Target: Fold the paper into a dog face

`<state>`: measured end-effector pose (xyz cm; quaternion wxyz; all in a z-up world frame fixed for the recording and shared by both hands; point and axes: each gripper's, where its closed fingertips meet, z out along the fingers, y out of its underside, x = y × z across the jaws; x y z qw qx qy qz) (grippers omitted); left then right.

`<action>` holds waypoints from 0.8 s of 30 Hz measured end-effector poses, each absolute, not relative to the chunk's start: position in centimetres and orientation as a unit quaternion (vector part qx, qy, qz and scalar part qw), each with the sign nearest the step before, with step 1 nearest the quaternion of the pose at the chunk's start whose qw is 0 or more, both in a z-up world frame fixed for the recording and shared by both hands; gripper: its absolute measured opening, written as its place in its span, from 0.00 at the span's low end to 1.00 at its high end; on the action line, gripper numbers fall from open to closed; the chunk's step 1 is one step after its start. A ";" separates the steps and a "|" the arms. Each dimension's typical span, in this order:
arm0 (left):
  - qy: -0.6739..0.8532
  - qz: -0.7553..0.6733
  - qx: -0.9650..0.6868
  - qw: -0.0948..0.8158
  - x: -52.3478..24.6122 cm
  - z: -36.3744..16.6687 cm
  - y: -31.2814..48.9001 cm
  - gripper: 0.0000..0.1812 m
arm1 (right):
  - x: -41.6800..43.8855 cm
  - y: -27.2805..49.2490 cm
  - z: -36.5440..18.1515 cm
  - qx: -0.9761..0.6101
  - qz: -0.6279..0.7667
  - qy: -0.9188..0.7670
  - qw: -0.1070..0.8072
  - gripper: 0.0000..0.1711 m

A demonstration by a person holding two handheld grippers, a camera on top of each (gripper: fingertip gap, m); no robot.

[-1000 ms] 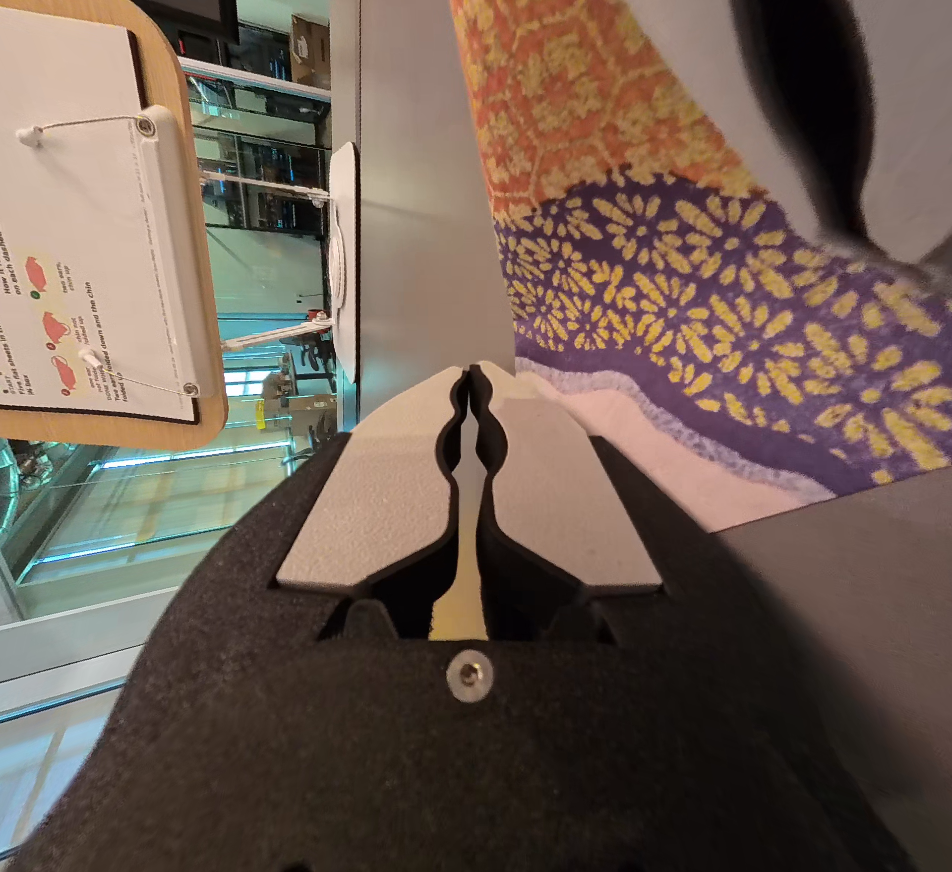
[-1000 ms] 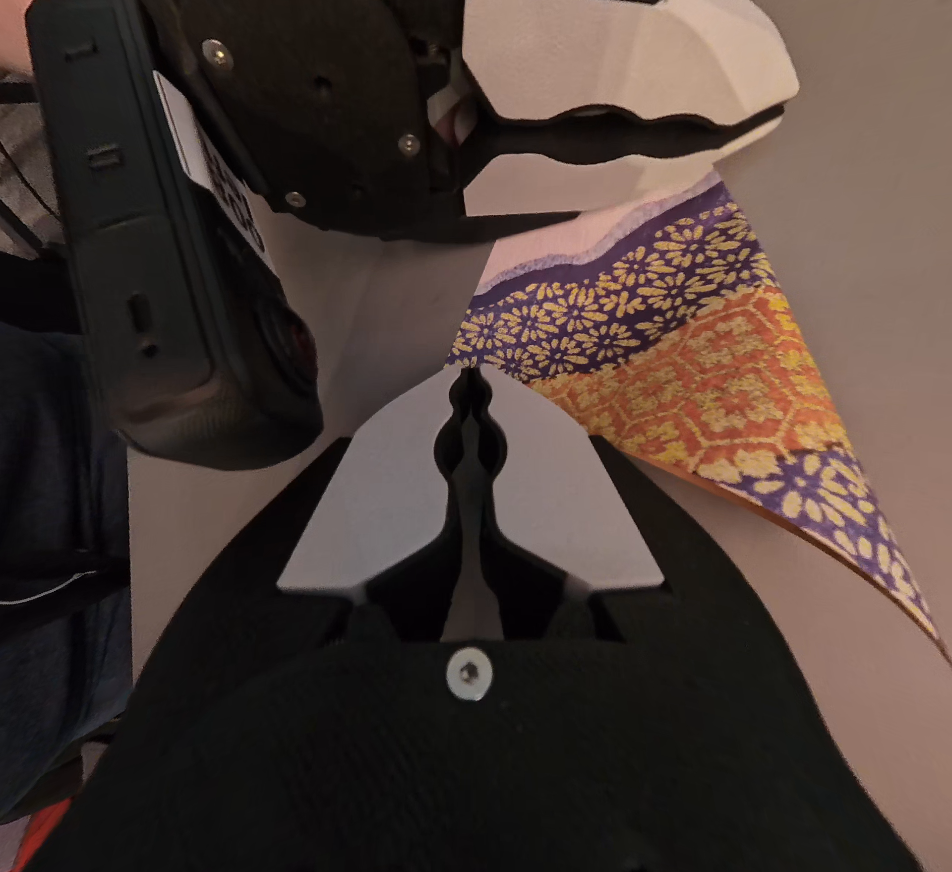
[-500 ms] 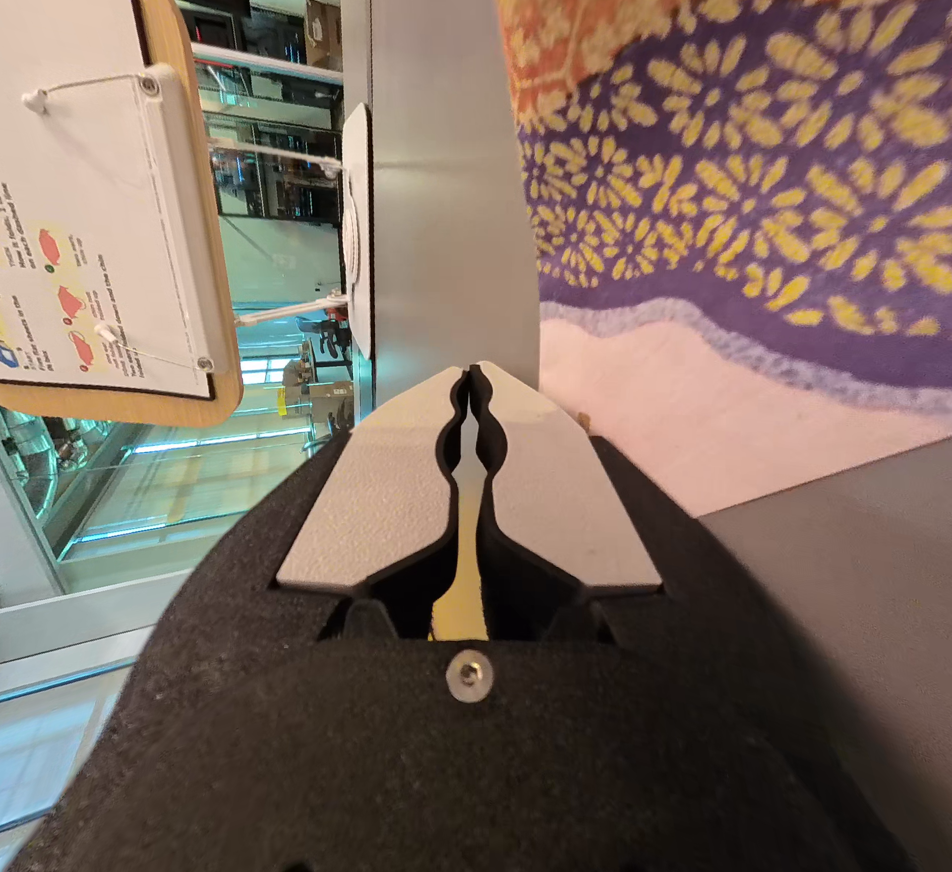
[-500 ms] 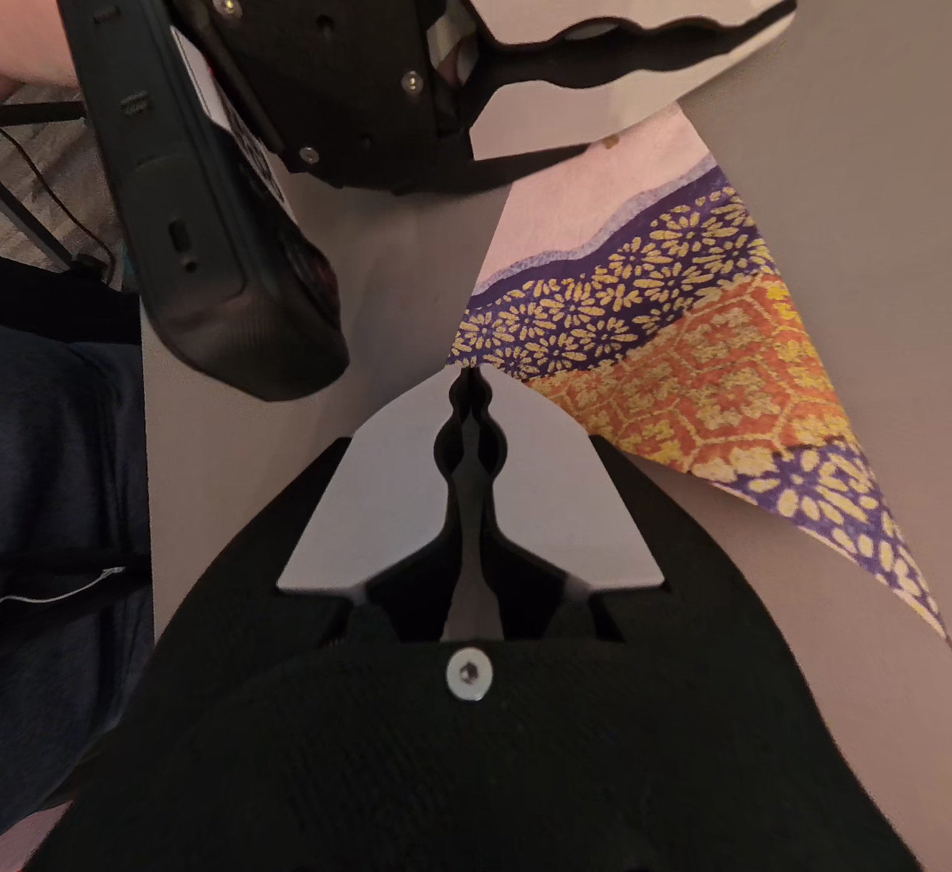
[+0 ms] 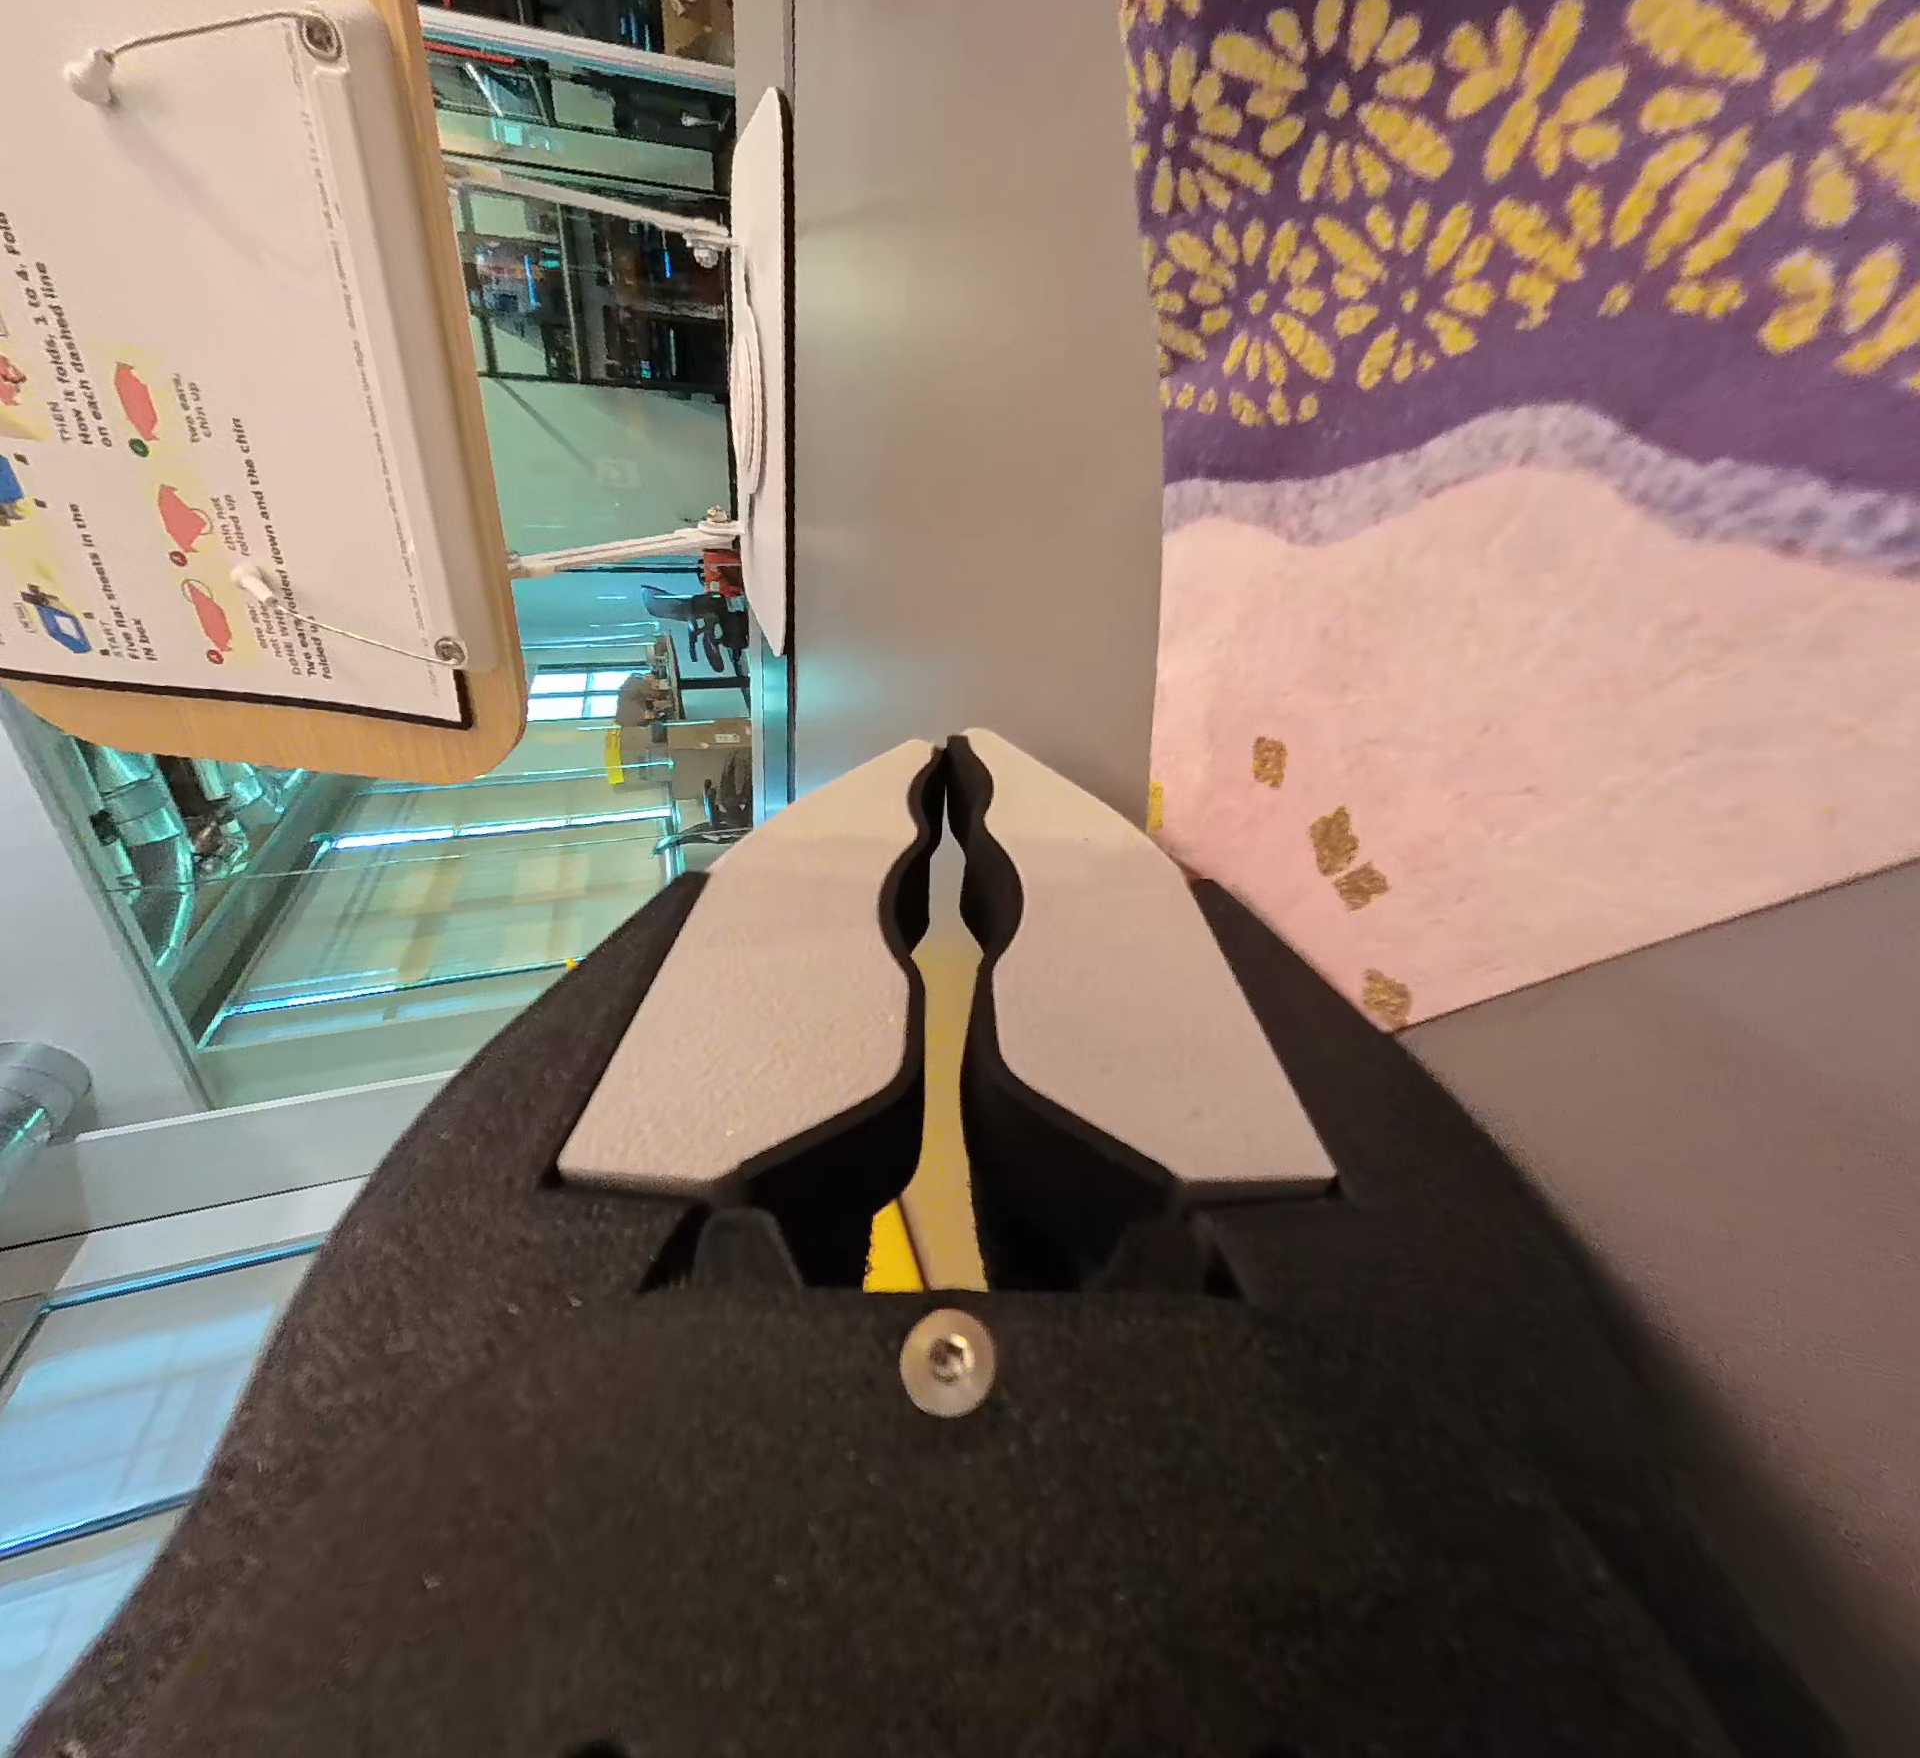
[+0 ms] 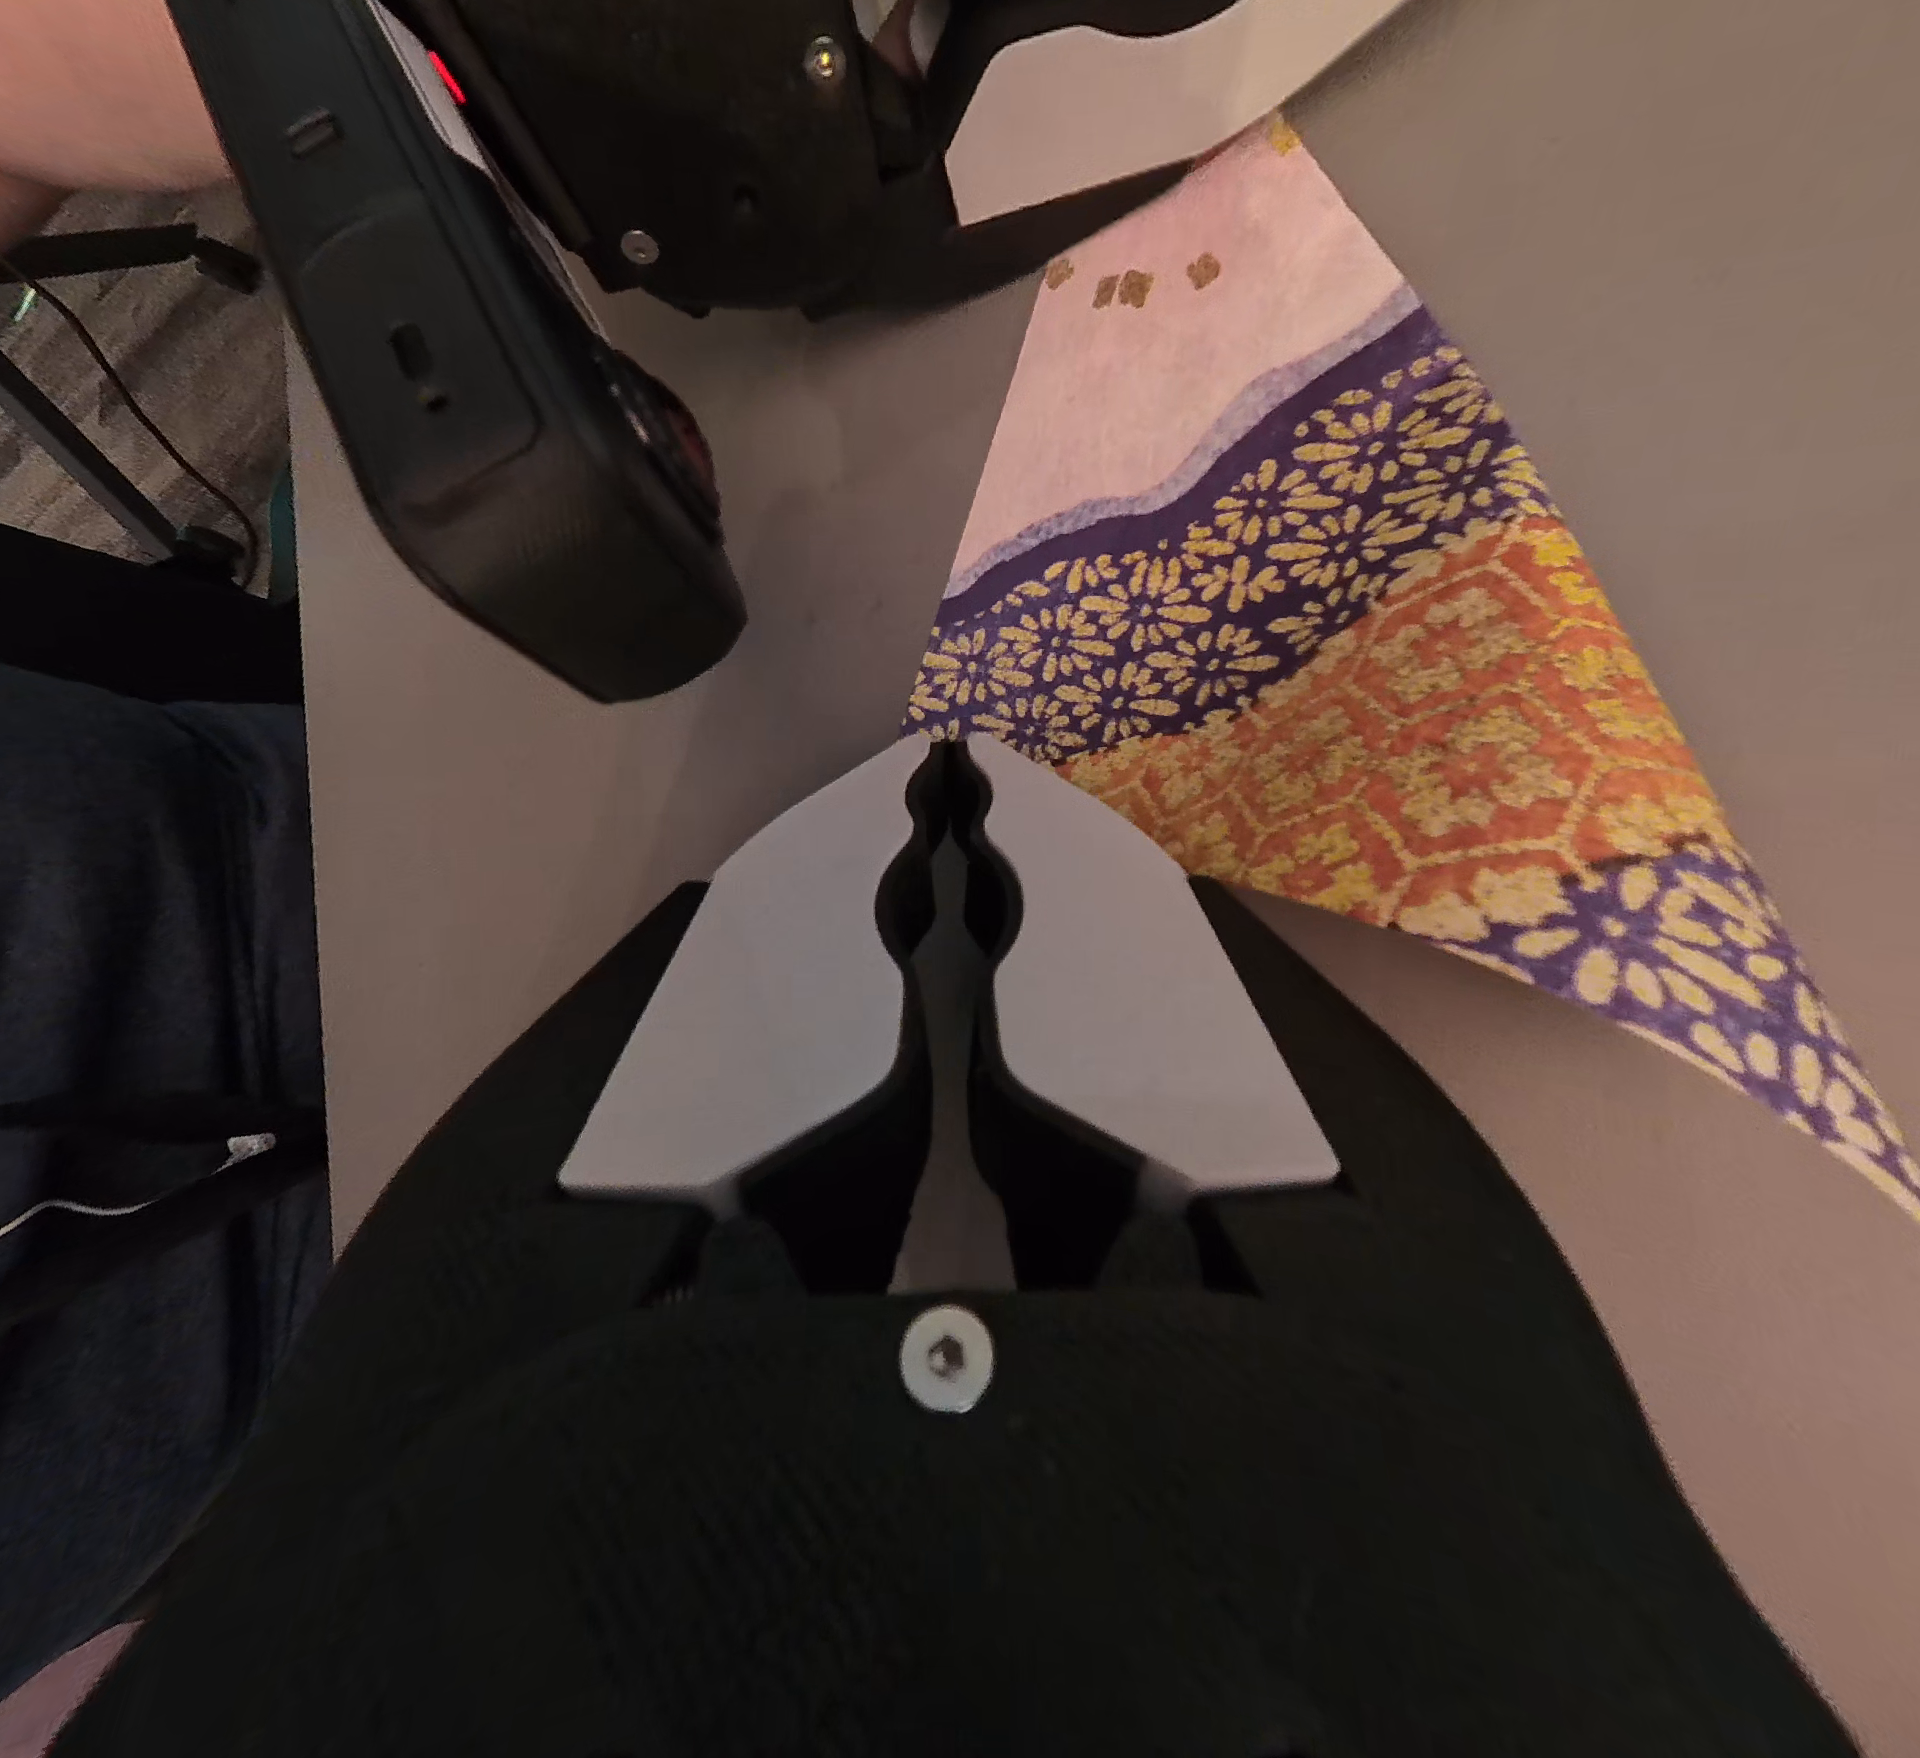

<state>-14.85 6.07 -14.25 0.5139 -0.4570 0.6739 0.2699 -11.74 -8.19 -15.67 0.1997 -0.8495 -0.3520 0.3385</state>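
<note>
The paper (image 6: 1351, 669) is folded into a triangle with purple, orange and pink patterned bands and lies flat on the grey table (image 6: 1662, 254). My right gripper (image 6: 948, 752) is shut, with its tips touching the paper's near edge at the purple band. The left gripper lies on its side beyond the paper's pink corner, and its white fingers (image 6: 1195, 77) are closed with nothing seen between them. In the left wrist view my left gripper (image 5: 948, 752) is shut, and the paper (image 5: 1558, 358) fills the right side, just beside its right finger.
An instruction sheet on a wooden board (image 5: 208, 358) stands past the table's far edge, with a white disc (image 5: 758, 378) at that edge. The left gripper's black camera (image 6: 468, 358) hangs over the table. A person's hand (image 6: 83, 46) and dark trousers (image 6: 135, 877) are at the left. Tip to tip, the grippers are about 15 centimetres apart.
The left gripper has drawn back off the paper's pink corner, which now lies uncovered. The right gripper stays shut at the same spot on the paper's edge.
</note>
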 end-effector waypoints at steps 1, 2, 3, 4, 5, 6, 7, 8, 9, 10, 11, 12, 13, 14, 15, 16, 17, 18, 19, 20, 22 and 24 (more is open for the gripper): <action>0.672 0.271 -0.458 0.515 -14.9 -14.2 6.2 0.00 | -11.7 -8.2 -15.7 -0.850 0.339 -0.352 0.200 0.01; 0.670 0.273 -0.459 0.516 -15.1 -14.2 6.2 0.00 | -11.7 -8.2 -15.7 -0.850 0.339 -0.352 0.200 0.01; 0.669 0.276 -0.456 0.519 -15.1 -14.1 6.3 0.00 | -11.7 -8.2 -15.7 -0.850 0.339 -0.351 0.200 0.01; 0.668 0.283 -0.449 0.522 -15.2 -13.9 6.4 0.00 | -11.7 -8.2 -15.7 -0.850 0.339 -0.351 0.200 0.01; 0.667 0.294 -0.438 0.525 -15.3 -13.7 6.4 0.00 | -11.7 -8.2 -15.7 -0.850 0.339 -0.351 0.199 0.01; 0.667 0.306 -0.428 0.528 -15.4 -13.5 6.5 0.00 | -11.7 -8.2 -15.7 -0.850 0.340 -0.350 0.199 0.01; 0.666 0.312 -0.423 0.530 -15.4 -13.4 6.5 0.00 | -11.7 -8.2 -15.7 -0.850 0.340 -0.350 0.199 0.01; 0.665 0.314 -0.422 0.530 -15.5 -13.4 6.5 0.00 | -11.7 -8.2 -15.7 -0.850 0.341 -0.349 0.198 0.01; 0.664 0.314 -0.425 0.529 -15.6 -13.4 6.6 0.00 | -11.7 -8.2 -15.7 -0.850 0.341 -0.349 0.198 0.01; 0.662 0.312 -0.433 0.527 -15.8 -13.5 6.8 0.00 | -11.7 -8.2 -15.7 -0.850 0.341 -0.349 0.198 0.01; 0.656 0.309 -0.445 0.526 -16.1 -13.5 7.0 0.00 | -11.7 -8.2 -15.7 -0.850 0.341 -0.349 0.198 0.01; 0.650 0.303 -0.459 0.525 -16.5 -13.6 7.3 0.00 | -11.7 -8.2 -15.7 -0.850 0.341 -0.349 0.198 0.01; 0.643 0.295 -0.474 0.525 -16.8 -13.6 7.4 0.00 | -11.7 -8.2 -15.6 -0.850 0.341 -0.349 0.198 0.01; 0.634 0.281 -0.491 0.527 -17.0 -13.3 7.4 0.00 | -11.7 -8.2 -15.6 -0.850 0.341 -0.349 0.198 0.01; 0.624 0.259 -0.510 0.531 -17.0 -12.9 7.2 0.00 | -11.7 -8.2 -15.6 -0.850 0.341 -0.349 0.199 0.01; 0.613 0.231 -0.533 0.536 -17.0 -12.4 6.9 0.00 | -11.7 -8.2 -15.6 -0.850 0.341 -0.349 0.199 0.01; 0.599 0.200 -0.556 0.540 -16.9 -11.7 6.5 0.00 | -11.7 -8.2 -15.6 -0.850 0.341 -0.348 0.198 0.01; 0.585 0.170 -0.578 0.543 -16.8 -10.8 6.3 0.00 | -11.7 -8.2 -15.6 -0.850 0.341 -0.348 0.198 0.02; 0.571 0.141 -0.597 0.545 -16.7 -10.1 6.0 0.00 | -11.7 -8.2 -15.6 -0.850 0.341 -0.348 0.198 0.02; 0.563 0.112 -0.614 0.542 -16.5 -9.5 5.7 0.00 | -11.7 -8.2 -15.6 -0.850 0.341 -0.348 0.198 0.02; 0.557 0.064 -0.643 0.521 -15.9 -9.4 4.9 0.00 | -11.7 -8.1 -15.6 -0.851 0.341 -0.346 0.199 0.01; 0.562 0.035 -0.655 0.504 -14.9 -10.1 4.0 0.00 | -11.7 -8.1 -15.6 -0.851 0.341 -0.346 0.199 0.01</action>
